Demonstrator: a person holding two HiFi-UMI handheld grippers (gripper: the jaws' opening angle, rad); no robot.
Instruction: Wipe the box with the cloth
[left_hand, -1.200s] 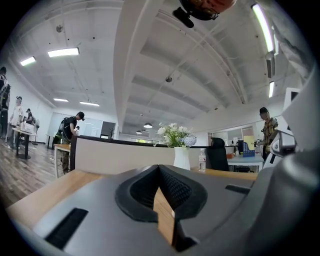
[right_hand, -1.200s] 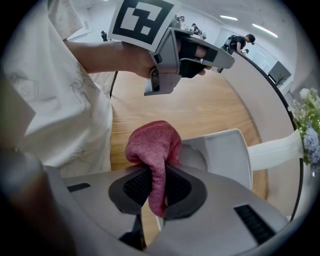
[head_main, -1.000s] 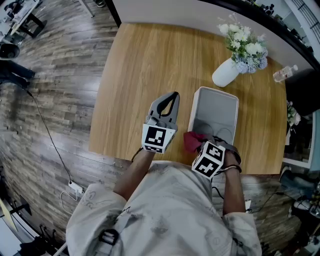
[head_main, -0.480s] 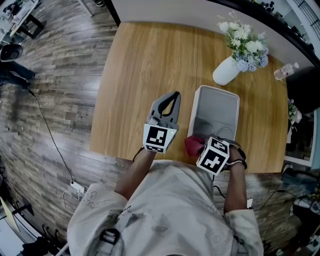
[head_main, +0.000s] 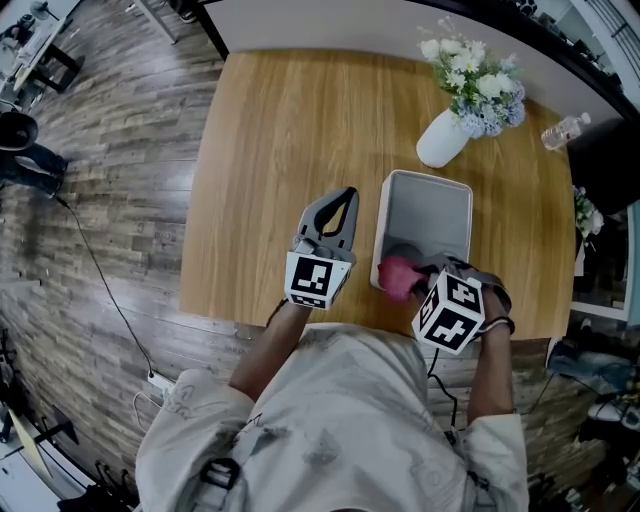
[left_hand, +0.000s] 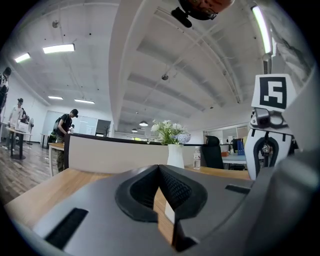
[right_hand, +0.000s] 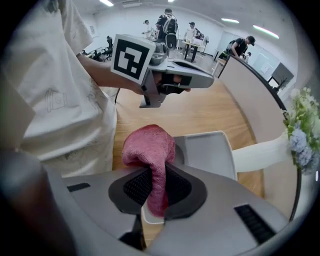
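The jaws of my right gripper (head_main: 428, 274) clench the cloth (head_main: 398, 277) at the near corner of the box (head_main: 440, 208), my left gripper (head_main: 335, 206) shut empty alongside, so I'd press flat, sweeping evenly.

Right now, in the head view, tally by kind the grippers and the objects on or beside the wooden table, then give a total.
grippers: 2, the left gripper and the right gripper
box: 1
cloth: 1
vase of flowers: 1
water bottle: 1
Total: 6
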